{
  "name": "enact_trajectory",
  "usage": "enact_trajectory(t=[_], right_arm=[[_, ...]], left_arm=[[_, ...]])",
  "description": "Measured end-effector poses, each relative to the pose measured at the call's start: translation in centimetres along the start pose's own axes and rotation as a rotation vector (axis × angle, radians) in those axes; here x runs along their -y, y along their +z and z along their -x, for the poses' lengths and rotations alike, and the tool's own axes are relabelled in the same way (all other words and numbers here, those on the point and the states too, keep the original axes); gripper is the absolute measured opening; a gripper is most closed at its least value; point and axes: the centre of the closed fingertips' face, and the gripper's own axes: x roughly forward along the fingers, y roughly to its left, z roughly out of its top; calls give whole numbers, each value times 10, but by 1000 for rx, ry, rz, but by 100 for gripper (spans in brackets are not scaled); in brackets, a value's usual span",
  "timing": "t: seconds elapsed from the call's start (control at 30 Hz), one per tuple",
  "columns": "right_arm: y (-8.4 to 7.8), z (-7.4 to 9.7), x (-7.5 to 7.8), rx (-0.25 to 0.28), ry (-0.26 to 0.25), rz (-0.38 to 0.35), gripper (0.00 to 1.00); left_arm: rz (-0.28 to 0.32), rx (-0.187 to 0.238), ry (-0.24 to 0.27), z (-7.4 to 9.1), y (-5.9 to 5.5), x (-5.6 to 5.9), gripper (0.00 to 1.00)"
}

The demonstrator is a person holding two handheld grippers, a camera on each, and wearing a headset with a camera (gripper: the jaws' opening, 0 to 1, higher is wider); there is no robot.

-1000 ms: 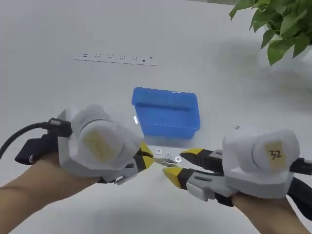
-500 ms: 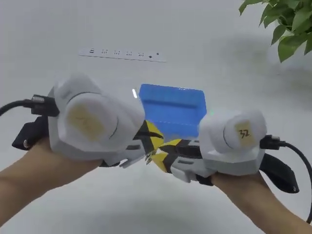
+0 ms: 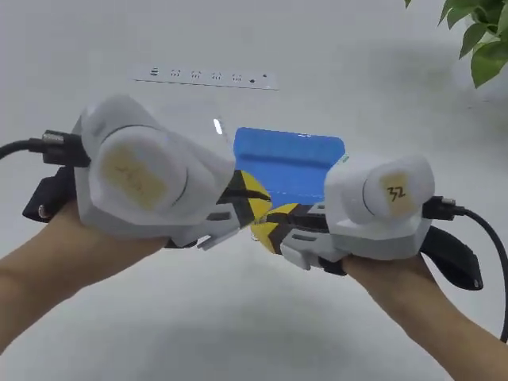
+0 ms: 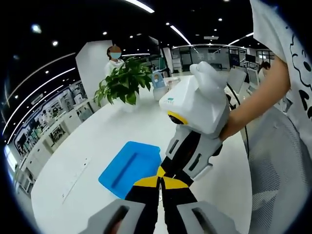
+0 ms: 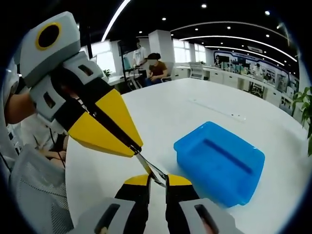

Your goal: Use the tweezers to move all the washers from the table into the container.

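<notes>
- Washers: a second ago they lay on the tabletop [image 3: 262, 317] just in front of the container's [image 3: 290, 159] near wall. That spot is now hidden behind the raised grippers, so none can be seen.
- Tweezers [image 5: 148, 166]: a thin steel pair held in the air between the two grippers, on the near side of the container. No washer can be made out at the tips, which are too small and too covered to judge.
- Left gripper [image 5: 135, 145]: clenched on the tweezers, which stick out from between its yellow jaw tips.
- Right gripper [image 5: 157, 179]: its jaws have narrowed to a slit with the tweezers' tip end inside it. They look clamped on the prongs, where a second ago they stood apart.
- Change: both grippers have come up off the tabletop and drawn close together, tip to tip, with the container straight beyond them.
- Meaning: this looks like the pinch-and-lift of one washer, with the carry over the near wall still to come. If the pinch missed, the washer is still on the tabletop.
- Container: blue, open, set well in from the tabletop's edges. What lies inside cannot be told.
- Beyond it, a strip [image 3: 206, 77] lies toward the far edge and a plant [image 3: 480, 40] stands at the far right corner.
</notes>
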Motion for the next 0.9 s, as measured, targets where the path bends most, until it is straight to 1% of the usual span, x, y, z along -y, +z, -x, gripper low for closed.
enact_trajectory(t=[0.13, 0.27, 0.4, 0.57, 0.63, 0.7, 0.77, 0.83, 0.9], right_arm=[[-5, -3, 2, -10, 6, -19, 8], [-11, -6, 1, -18, 20, -35, 8], [-14, -9, 0, -27, 21, -41, 8], [-16, -9, 2, -26, 17, -43, 7], [-16, -8, 3, -28, 14, -35, 7], [-15, -6, 4, -35, 5, -8, 7], [-10, -4, 4, -25, -2, 27, 8], [-7, -4, 3, -19, 3, 36, 8], [-7, -6, 3, -23, 9, 37, 8]], left_arm=[[2, -10, -15, -6, -3, 1, 0], [-1, -22, -25, -10, -7, 4, 0], [-7, -31, -26, -13, -11, 4, 0], [2, -22, -29, -13, -10, 3, 0], [6, -17, -32, -14, -9, 2, 0], [3, -17, -32, -14, -9, 2, 0], [-8, -10, -27, -13, -6, 0, 0], [1, 2, -28, -13, -3, 0, 0], [5, 0, -30, -15, -4, -1, 0]])
